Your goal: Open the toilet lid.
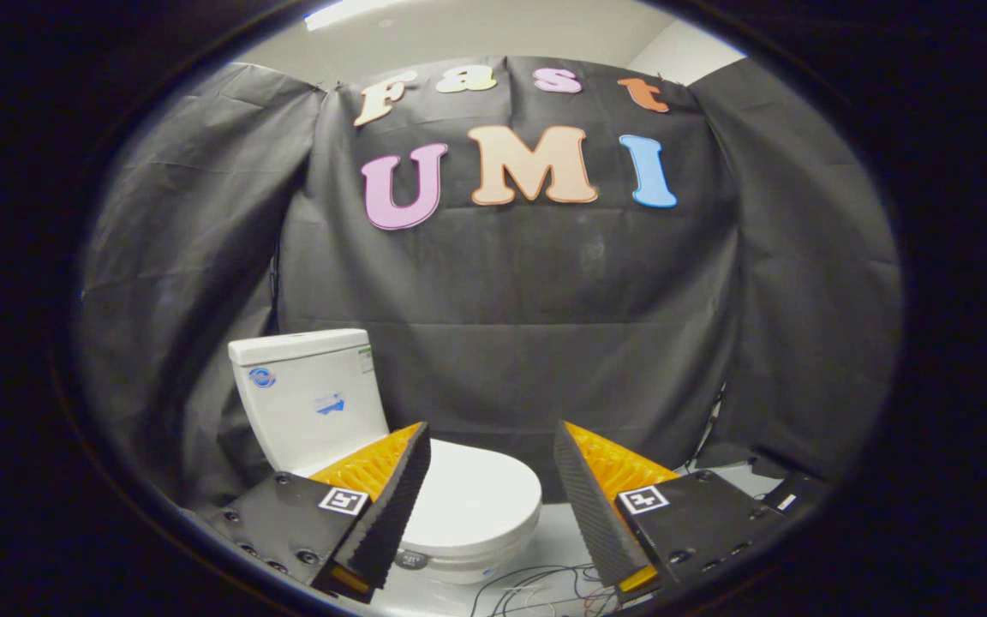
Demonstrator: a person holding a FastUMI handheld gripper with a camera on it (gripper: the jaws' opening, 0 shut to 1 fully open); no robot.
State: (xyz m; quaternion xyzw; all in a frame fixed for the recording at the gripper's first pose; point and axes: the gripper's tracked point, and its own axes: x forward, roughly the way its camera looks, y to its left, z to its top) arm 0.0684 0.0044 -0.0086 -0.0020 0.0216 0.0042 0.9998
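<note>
A white toilet stands ahead of me, slightly left, in front of the black cloth wall. Its tank (309, 398) rises at the back left. The lid (472, 497) lies flat and closed over the bowl (459, 561). My gripper (492, 437) is open, with a wide gap between its fingers and nothing held. The left finger (395, 506) overlaps the lid's left side in the view. The right finger (588, 506) sits to the right of the lid. I am some way above and in front of the lid, not touching it.
Loose thin wires (536, 591) lie on the pale floor (558, 536) just in front of the bowl. The black cloth wall (511, 291) closes the space behind and on both sides. A cable (712, 420) hangs along the right fold.
</note>
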